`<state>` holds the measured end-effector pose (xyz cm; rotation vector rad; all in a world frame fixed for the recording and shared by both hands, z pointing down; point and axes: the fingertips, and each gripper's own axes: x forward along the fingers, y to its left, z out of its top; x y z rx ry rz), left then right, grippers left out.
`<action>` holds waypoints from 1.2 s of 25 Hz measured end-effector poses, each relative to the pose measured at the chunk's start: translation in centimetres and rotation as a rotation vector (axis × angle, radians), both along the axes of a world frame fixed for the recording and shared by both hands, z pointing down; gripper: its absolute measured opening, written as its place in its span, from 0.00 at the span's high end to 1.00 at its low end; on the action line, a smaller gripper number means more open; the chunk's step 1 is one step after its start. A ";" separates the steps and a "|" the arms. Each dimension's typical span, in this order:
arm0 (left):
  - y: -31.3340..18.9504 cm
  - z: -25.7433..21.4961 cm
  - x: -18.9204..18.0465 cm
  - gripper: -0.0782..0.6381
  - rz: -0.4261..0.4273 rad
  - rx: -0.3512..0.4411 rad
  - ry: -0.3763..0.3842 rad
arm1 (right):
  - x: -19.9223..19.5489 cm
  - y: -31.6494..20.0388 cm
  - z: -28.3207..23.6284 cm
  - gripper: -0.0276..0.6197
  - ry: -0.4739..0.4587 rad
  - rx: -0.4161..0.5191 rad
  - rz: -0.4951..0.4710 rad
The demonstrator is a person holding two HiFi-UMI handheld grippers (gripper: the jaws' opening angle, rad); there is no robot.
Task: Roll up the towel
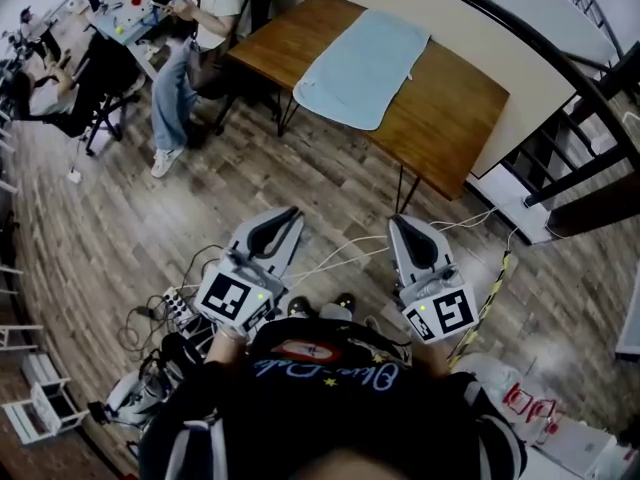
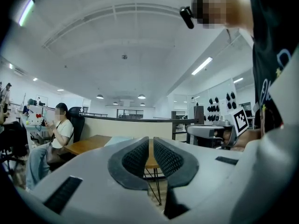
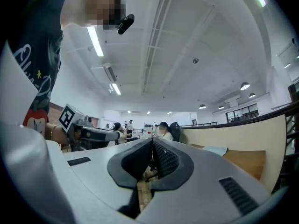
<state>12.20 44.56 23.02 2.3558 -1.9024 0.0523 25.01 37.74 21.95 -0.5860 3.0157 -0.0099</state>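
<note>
A light blue towel (image 1: 362, 66) lies flat and unrolled on a brown wooden table (image 1: 460, 118) at the top of the head view. Both grippers hang well short of it, over the wood floor close to my body. My left gripper (image 1: 288, 217) is shut with nothing in it. My right gripper (image 1: 400, 224) is likewise shut and empty. In the left gripper view the left gripper (image 2: 151, 143) points level at the table (image 2: 88, 143), and a strip of the towel (image 2: 120, 140) shows. In the right gripper view the right gripper (image 3: 152, 143) has the towel (image 3: 216, 150) far right.
A seated person (image 1: 195, 38) works at a cluttered desk (image 1: 125, 13) left of the table. Cables and a power strip (image 1: 175, 308) lie on the floor by my feet. A black stair railing (image 1: 580, 98) curves along the right. White bags (image 1: 540, 408) sit at lower right.
</note>
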 end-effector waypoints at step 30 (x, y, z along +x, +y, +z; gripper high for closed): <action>-16.6 9.6 -14.4 0.72 0.032 -0.173 -0.358 | -7.0 -13.4 8.1 0.88 0.299 -0.026 0.137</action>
